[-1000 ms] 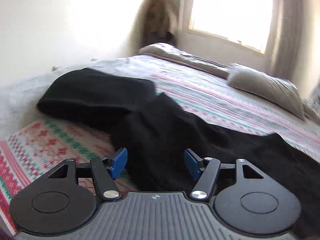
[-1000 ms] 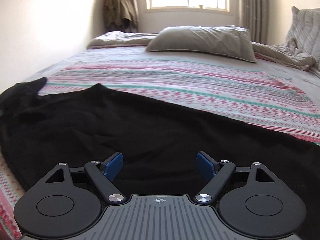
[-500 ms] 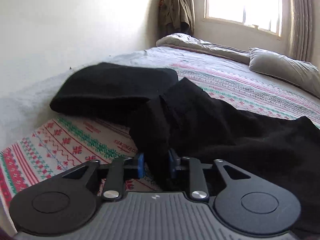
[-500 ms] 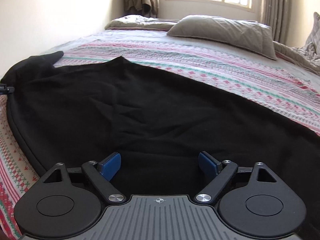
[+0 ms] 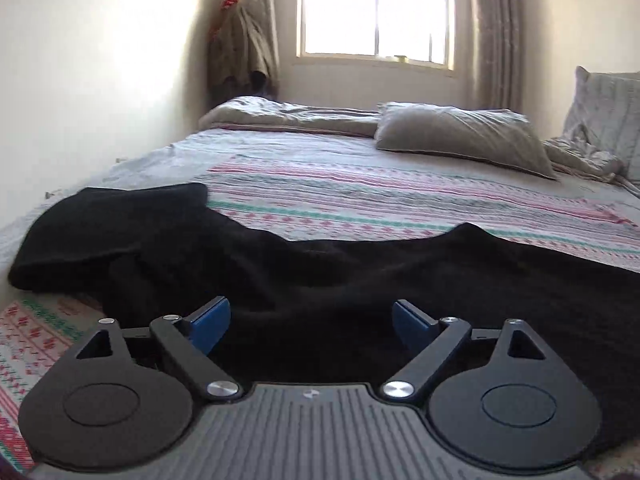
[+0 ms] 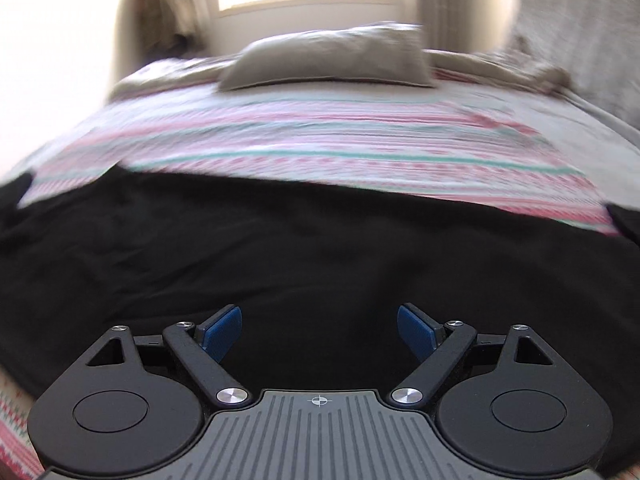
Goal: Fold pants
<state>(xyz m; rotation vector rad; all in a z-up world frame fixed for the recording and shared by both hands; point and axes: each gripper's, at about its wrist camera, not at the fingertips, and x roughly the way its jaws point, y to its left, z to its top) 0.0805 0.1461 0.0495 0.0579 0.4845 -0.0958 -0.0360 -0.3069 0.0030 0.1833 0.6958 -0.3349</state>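
Note:
Black pants (image 5: 360,276) lie spread across the striped bedspread (image 5: 400,200), with a folded-over bunch at the left (image 5: 108,224). My left gripper (image 5: 310,322) is open and empty, just above the pants' near part. In the right wrist view the pants (image 6: 280,248) fill the lower half. My right gripper (image 6: 318,328) is open and empty, low over the black cloth. That view is blurred.
A grey pillow (image 5: 460,140) and rumpled grey bedding (image 5: 288,114) lie at the head of the bed under the window (image 5: 376,12). A wall (image 5: 80,80) runs along the bed's left side. Clothes (image 5: 244,48) hang in the corner.
My left gripper was shut on a fold of the pants half a second ago; it has let go and opened, and swung right. My right gripper has moved right over the pants, staying open.

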